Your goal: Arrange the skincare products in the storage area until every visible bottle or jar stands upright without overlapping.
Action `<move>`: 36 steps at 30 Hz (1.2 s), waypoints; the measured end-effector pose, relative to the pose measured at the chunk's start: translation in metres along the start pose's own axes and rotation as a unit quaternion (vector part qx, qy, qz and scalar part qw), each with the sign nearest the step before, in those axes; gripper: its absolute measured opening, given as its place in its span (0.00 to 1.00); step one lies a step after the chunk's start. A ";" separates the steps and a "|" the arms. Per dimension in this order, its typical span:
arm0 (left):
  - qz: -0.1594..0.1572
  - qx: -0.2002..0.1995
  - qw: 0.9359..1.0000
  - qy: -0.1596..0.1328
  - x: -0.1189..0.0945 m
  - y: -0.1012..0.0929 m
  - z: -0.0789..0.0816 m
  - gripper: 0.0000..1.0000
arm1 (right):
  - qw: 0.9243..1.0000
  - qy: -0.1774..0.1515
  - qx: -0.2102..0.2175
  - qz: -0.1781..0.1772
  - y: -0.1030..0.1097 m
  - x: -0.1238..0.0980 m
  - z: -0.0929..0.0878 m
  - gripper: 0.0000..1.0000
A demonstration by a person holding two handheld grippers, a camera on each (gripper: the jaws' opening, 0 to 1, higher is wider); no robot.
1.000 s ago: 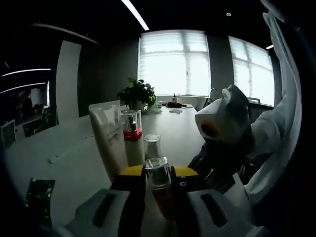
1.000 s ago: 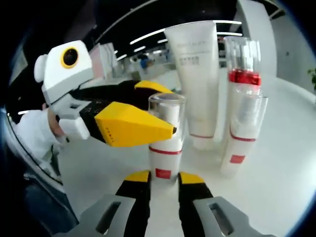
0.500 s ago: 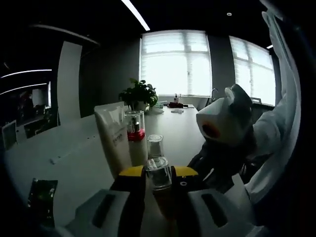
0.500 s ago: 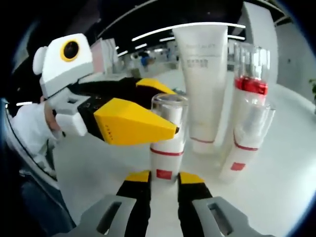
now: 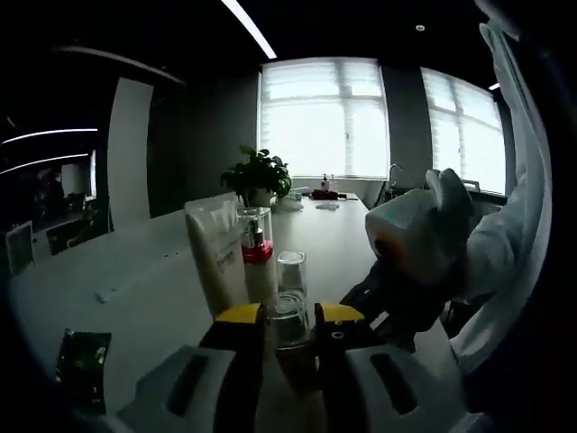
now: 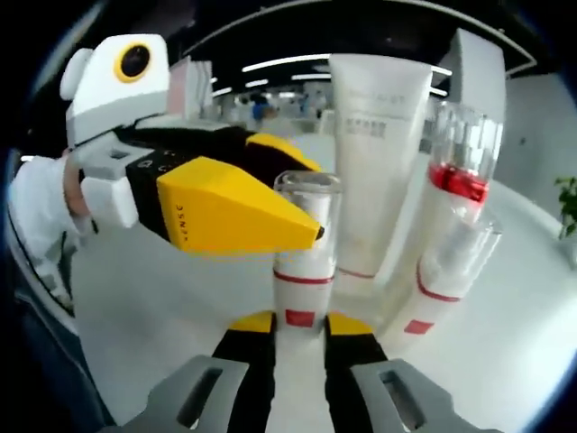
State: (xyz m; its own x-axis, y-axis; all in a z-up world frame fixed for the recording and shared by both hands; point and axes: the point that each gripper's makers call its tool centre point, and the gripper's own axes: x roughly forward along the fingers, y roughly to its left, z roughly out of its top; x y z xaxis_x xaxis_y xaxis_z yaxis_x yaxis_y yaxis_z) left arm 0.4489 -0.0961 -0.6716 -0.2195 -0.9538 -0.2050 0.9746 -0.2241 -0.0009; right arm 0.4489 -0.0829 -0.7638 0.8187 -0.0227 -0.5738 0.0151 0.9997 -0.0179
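Bottle [image 6: 305,262] with a clear cap and red band stands upright on the white table [image 6: 162,298], clamped low by the right gripper [image 6: 300,327] and near the cap by the left gripper [image 5: 290,317]. Just beyond it stand a shorter bottle [image 6: 446,271], a taller red-collared bottle [image 6: 460,171] and a white tube [image 6: 374,153], close together. A potted plant [image 5: 260,173] sits near the table's far edge.

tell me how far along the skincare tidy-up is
Done: the white tube and two red-banded bottles stand upright on the table. In hand: both the left gripper and right gripper close on a clear-capped bottle, also upright. Left: releasing it, apart from the others.
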 end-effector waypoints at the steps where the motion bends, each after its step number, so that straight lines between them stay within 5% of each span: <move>1: -0.001 0.002 1.000 0.000 0.000 0.000 0.001 0.17 | 1.000 -0.002 -0.002 -0.002 -0.001 0.001 0.001 0.11; 20: -0.006 0.039 0.999 -0.001 0.000 0.001 0.011 0.16 | 0.997 -0.019 -0.005 -0.072 -0.024 0.007 0.005 0.11; 36: -0.005 0.069 0.998 -0.005 0.001 0.001 0.021 0.15 | 0.995 -0.045 0.011 -0.093 -0.028 0.010 0.007 0.11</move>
State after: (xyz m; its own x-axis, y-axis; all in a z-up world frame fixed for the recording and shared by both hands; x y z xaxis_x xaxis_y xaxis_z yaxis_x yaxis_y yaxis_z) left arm 0.4488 -0.1010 -0.6514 -0.2304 -0.9532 -0.1956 0.9571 -0.2583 0.1314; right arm 0.4609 -0.1106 -0.7636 0.8486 -0.2068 -0.4870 0.1823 0.9784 -0.0979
